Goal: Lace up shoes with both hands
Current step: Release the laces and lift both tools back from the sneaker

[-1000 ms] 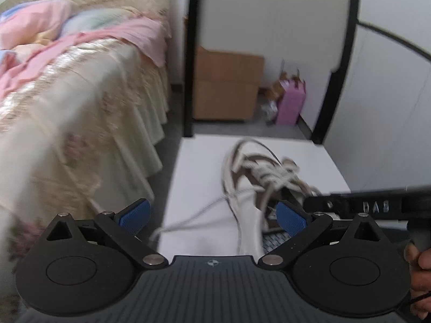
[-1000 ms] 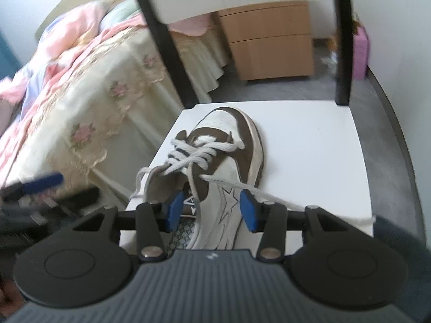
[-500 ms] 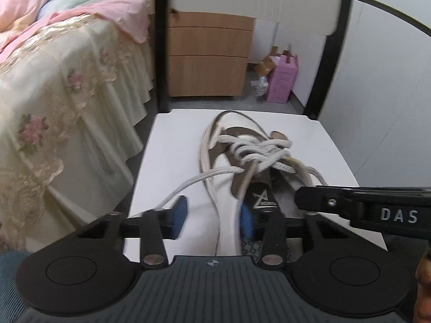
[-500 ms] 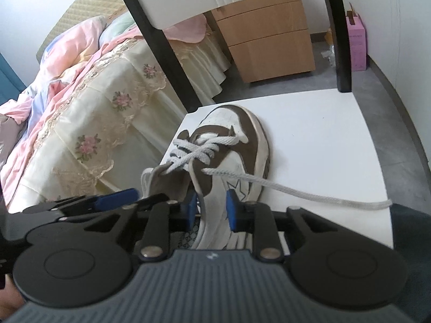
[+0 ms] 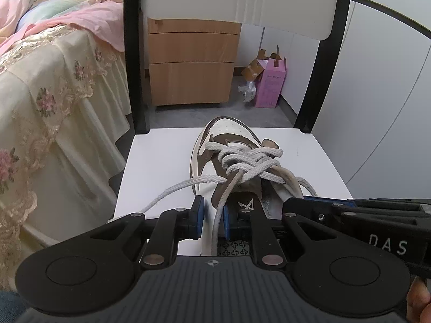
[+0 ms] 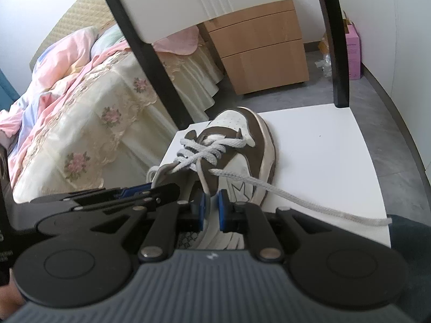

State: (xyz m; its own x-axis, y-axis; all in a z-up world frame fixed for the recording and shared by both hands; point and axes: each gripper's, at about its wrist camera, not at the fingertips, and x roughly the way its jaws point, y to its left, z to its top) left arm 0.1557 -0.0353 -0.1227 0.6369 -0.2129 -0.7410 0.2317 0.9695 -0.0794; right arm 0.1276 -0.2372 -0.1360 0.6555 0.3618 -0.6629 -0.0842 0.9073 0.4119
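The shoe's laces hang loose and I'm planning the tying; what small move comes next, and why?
Probably let both closing grippers finish clamping the shoe collar: the left gripper and right gripper each straddle an edge, while both lace ends lie slack on the chair.

1. A brown-and-white shoe (image 6: pixel 242 145) is lying on a white chair seat (image 6: pixel 323 145), toe pointing at the backrest.
2. The right gripper (image 6: pixel 212 210) is closing around the shoe's collar edge.
3. One loose lace end (image 6: pixel 296 199) is trailing rightward across the seat.
4. The left gripper (image 6: pixel 140 189) is reaching in from the left.
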